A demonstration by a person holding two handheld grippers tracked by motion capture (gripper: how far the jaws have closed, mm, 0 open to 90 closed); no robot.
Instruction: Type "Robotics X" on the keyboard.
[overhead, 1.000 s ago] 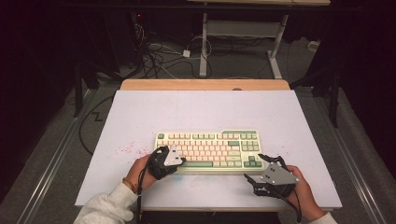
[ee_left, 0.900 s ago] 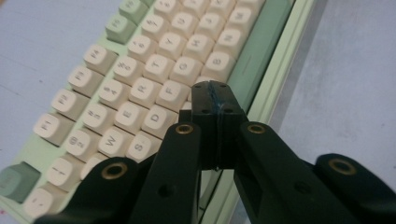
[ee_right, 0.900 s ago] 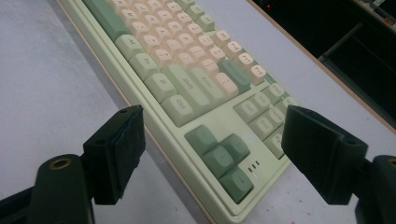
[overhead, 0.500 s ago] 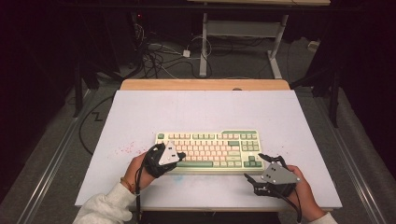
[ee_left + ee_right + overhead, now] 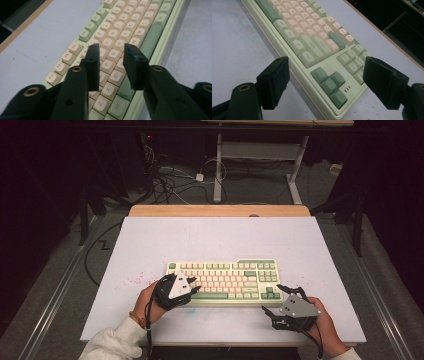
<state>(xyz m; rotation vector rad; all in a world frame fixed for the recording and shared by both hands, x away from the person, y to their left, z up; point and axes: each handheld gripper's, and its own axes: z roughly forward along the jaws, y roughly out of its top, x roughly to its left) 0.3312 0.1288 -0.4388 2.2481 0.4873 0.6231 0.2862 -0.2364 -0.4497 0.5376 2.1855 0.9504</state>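
Nearest to you, your left gripper [image 5: 186, 287] hangs over the left end of the keyboard [image 5: 227, 281], and your left hand [image 5: 150, 301] holds it from behind. Its jaws have just been opening; in the left gripper view they stand a little apart above the letter keys [image 5: 113, 53], with nothing between them. The pads are matte black blocks with rough, chipped edges.

Your right gripper [image 5: 281, 298] is low at the near right corner of the keyboard, held by your right hand [image 5: 327, 322]. Its jaws are wide open and grip nothing; in the right gripper view they frame the corner with the arrow keys [image 5: 329, 83]. A grey three-cornered plate [image 5: 299, 307] sits on top of it.

The keyboard lies flat near the front edge of the bench [image 5: 220, 237], slightly right of the middle. Its case is pale green smooth plastic, with cream keys in the middle and darker green keys around them.

The bench has a white matte cover with small red specks [image 5: 135, 280] at the left, and a wooden strip [image 5: 215, 210] along the far edge. Beyond it, cables [image 5: 170, 177] lie on a grey floor, under a white metal frame [image 5: 260, 152], and the room is dark.
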